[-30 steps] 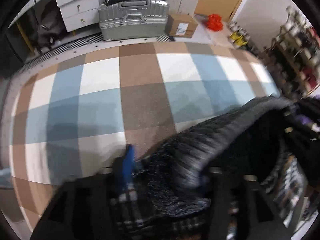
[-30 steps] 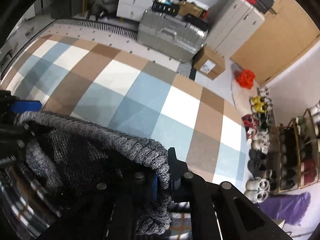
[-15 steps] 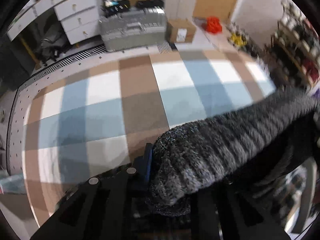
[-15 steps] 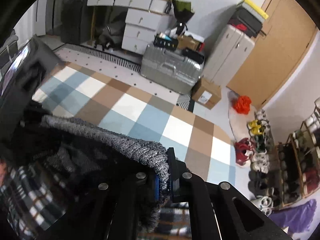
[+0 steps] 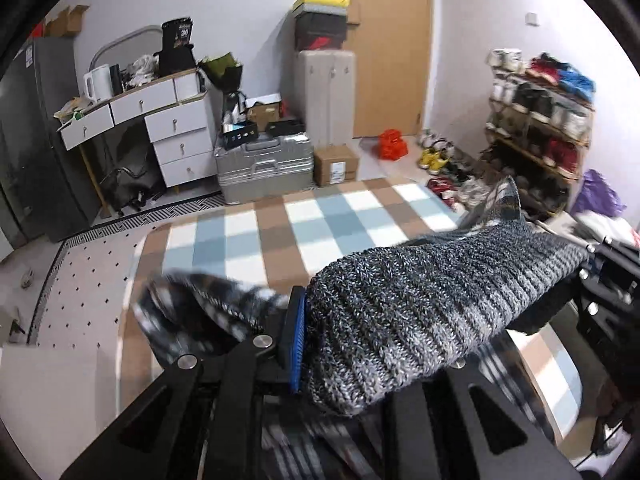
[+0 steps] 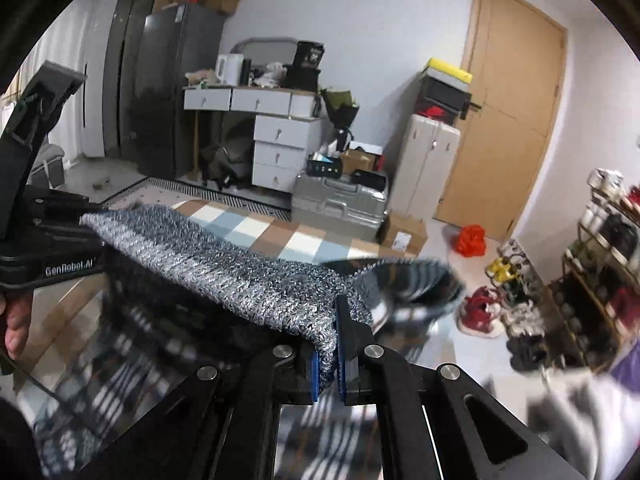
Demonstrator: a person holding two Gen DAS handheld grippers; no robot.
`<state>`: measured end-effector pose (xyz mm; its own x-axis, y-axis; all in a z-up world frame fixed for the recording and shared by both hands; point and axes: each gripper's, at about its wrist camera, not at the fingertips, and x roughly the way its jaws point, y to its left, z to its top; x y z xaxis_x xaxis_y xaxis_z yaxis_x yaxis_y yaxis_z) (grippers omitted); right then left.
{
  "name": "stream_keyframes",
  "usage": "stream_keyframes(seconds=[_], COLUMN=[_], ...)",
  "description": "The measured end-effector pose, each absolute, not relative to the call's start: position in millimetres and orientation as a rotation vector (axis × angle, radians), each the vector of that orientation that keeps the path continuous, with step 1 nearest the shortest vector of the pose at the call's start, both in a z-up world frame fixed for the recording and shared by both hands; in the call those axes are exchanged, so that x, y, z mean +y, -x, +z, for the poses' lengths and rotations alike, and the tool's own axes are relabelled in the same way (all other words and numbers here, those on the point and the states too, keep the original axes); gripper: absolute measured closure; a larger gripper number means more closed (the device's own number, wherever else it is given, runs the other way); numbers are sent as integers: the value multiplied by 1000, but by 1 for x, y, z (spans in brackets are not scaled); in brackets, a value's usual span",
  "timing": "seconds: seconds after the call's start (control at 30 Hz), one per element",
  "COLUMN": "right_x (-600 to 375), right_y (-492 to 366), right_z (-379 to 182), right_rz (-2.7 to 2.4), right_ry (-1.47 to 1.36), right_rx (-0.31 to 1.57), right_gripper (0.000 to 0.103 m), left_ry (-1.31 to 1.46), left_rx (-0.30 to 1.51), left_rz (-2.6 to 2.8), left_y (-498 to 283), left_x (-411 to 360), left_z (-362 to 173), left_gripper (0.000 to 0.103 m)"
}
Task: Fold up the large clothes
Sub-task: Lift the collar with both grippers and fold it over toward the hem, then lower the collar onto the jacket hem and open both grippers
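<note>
A large garment with a thick grey marled knit hem and black-and-white plaid cloth hangs in the air between my two grippers. My left gripper is shut on one end of the hem; the knit folds over and hides its right finger. My right gripper is shut on the other end, with the hem pinched between its blue pads. The hem stretches taut across to the left gripper in the right wrist view. Plaid cloth sags below, blurred. A person's hand holds the left gripper's handle.
A blue, brown and white checked rug lies under the garment. Behind it stand a silver suitcase, a cardboard box and white drawers. A shoe rack and loose shoes line the right side.
The left jaws closed onto the knit hem. Both grippers rose and tilted upward with the garment, so the views now take in the walls and door instead of mostly rug.
</note>
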<state>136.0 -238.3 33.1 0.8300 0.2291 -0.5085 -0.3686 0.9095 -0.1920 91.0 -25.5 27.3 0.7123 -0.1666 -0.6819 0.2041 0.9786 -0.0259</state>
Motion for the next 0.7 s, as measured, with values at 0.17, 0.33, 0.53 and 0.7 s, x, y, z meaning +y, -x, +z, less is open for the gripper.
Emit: stream_keyframes(seconds=[0.17,0.33,0.53,0.7], right_x=[-244,-256,-240,-226], right_y=[-60,-37,-36,-35], right_z=[-16,-70,-107,-108], right_rz=[343,348,403,424], right_ry=[245,124,207,288], right_rx=[565,735,889,903], right_gripper=[97,97,96,95], left_ry=[-16,64,99,133], left_rx=[761,907,961,1012], left_rz=[-209,-239,-277,-308], left_y=[-38,-16,4,12], left_x=[-25,-24,-23,-12], left_z=[-1,-44,-62,-53], left_gripper=[93,88,76,49])
